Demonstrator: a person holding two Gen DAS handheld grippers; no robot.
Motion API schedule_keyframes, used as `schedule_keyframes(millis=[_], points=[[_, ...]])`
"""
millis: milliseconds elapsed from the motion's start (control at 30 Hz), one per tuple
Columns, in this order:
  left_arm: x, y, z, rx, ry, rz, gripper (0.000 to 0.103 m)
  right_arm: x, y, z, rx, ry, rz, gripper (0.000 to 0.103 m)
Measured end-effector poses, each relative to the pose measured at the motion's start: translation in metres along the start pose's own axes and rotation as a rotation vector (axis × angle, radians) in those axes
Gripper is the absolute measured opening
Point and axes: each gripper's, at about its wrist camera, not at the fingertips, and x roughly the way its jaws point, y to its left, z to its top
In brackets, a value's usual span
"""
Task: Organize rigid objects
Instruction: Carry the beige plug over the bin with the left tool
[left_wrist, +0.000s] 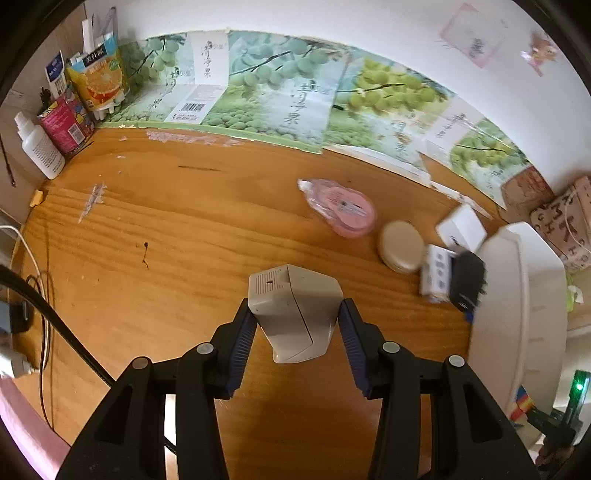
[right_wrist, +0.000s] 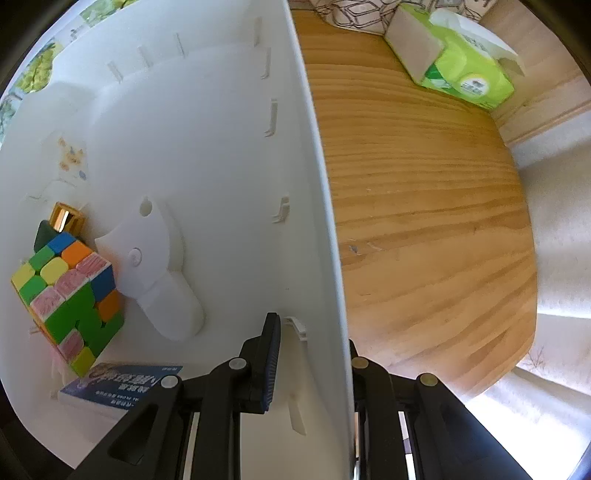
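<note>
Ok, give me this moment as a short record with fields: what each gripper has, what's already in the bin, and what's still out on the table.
left gripper: shut on a beige angular plastic device, held above the wooden table
right gripper: shut on the wall of the white plastic bin
in bin: multicoloured puzzle cube, blue booklet, white plastic tool, gold block
still on table: pink tape dispenser, round tan tin, white box
</note>
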Motion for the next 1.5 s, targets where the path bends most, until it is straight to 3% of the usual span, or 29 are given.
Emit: schedule_keyframes(millis=[200,533,1167,1233,1500], points=[[-0.022,-0.024,-0.014,0.022,-0.028,-0.013,0.049,-0.004,-0.004,-0.012,-0.051,-0.009,0.038,0.020],[-0.054,-0.081,-0.037,0.096,-0.068,-0.056,0.049,-0.010,-0.013,-0.026,-0.124,-0.022,0.097,0.008],[-0.058,-0.200,-0.091,0.227,-0.048,-0.137,0.049,-0.014,-0.030,-0.058,-0.340,-0.028,0.162,0.007],[-0.055,-0.211,-0.098,0.240,-0.034,-0.152,0.050,-0.013,-0.031,-0.042,-0.371,-0.027,0.161,0.008],[-0.050,-0.245,-0.120,0.280,-0.015,-0.178,0.050,-0.018,-0.024,-0.042,-0.471,-0.023,0.158,0.010]])
